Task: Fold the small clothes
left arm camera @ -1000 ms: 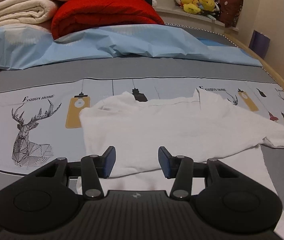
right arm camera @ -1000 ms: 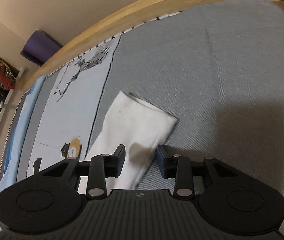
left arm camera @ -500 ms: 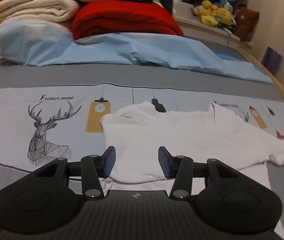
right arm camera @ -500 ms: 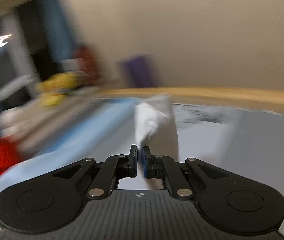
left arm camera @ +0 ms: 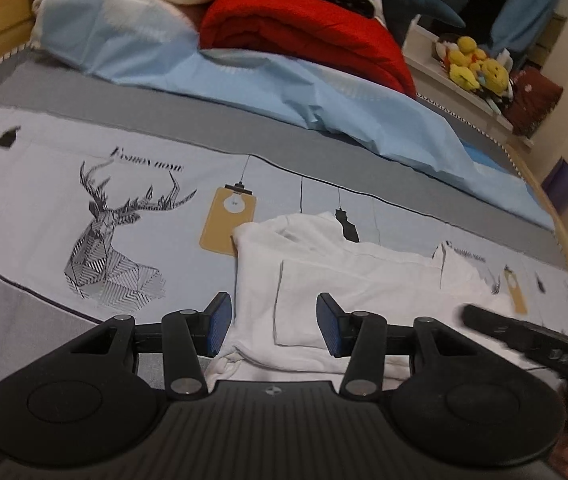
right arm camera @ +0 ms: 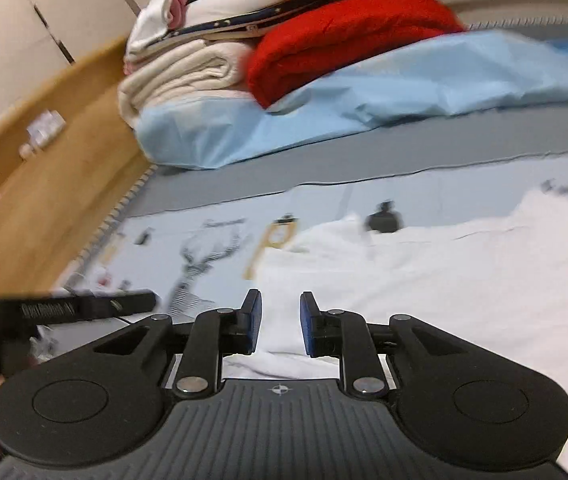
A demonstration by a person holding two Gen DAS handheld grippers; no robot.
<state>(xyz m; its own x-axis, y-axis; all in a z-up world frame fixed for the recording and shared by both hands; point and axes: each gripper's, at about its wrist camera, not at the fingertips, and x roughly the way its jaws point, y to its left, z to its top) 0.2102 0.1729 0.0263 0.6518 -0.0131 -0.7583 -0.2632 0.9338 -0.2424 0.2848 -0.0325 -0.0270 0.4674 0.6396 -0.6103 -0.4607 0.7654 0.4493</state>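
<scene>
Left wrist view: a red blanket (left arm camera: 304, 40) and blue sheet (left arm camera: 324, 104) lie far beyond the fingers, a deer print (left arm camera: 120, 244) off to their left. The left gripper (left arm camera: 270, 322) stands open and empty over the near edge of the white shirt (left arm camera: 364, 280).

Right wrist view: the right gripper (right arm camera: 276, 326) is opening with nothing between its jaws; the shirt (right arm camera: 424, 280) spreads ahead and rightward.

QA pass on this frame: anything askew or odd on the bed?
Only the white garment: it lies rumpled, one sleeve flap folded across its body, far edge bunched. Nothing looks spilled or damaged. Both grippers hover over it with nothing between their pads.
</scene>
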